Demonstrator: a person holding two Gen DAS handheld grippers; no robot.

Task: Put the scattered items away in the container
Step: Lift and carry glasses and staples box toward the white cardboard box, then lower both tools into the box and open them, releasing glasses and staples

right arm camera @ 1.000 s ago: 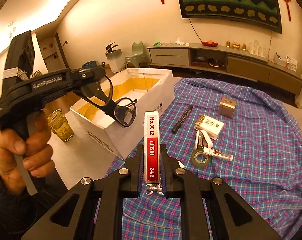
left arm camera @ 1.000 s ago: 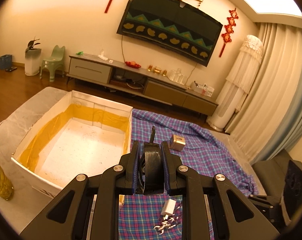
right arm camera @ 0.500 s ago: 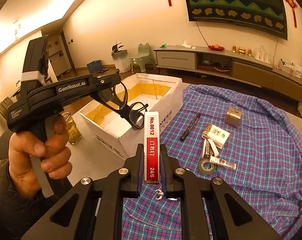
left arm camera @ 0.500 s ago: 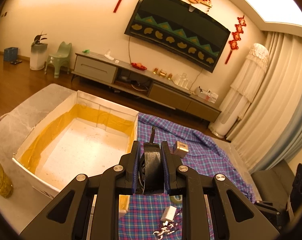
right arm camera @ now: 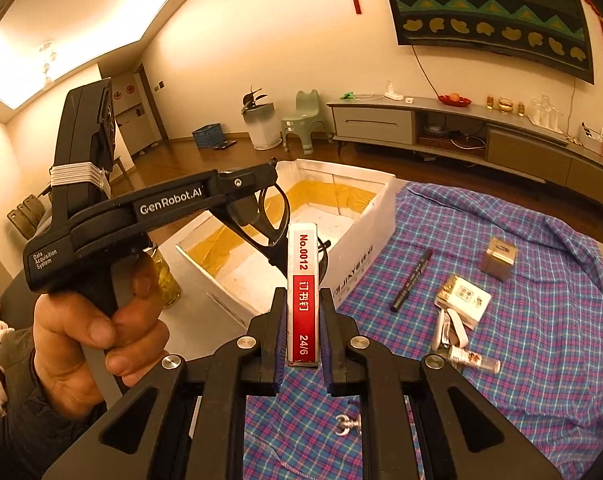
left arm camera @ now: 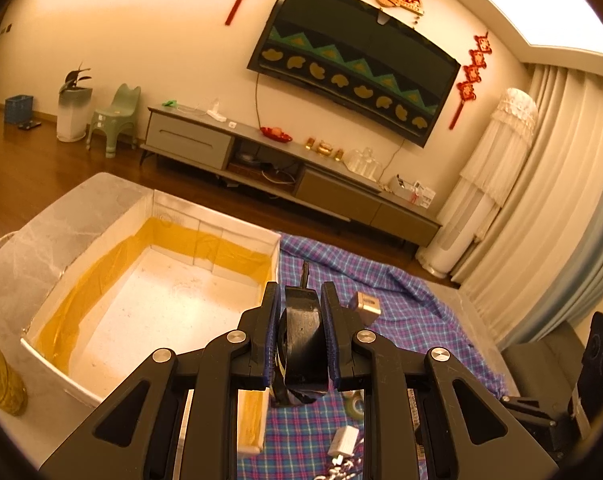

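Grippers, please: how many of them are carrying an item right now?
2: the left gripper holds black glasses above the box; the right gripper clamps a staples box.

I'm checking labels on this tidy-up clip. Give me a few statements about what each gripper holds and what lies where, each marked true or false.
1. The right gripper is shut on a red and white staple box. True.
2. The left gripper holds a marker. False: it is shut on black glasses; the marker lies on the plaid cloth.
3. The white box already holds several items. False: its floor shows nothing inside.
4. A small gold tin sits on the cloth. True.
5. The tape roll is in the white box. False: the tape roll lies on the cloth.
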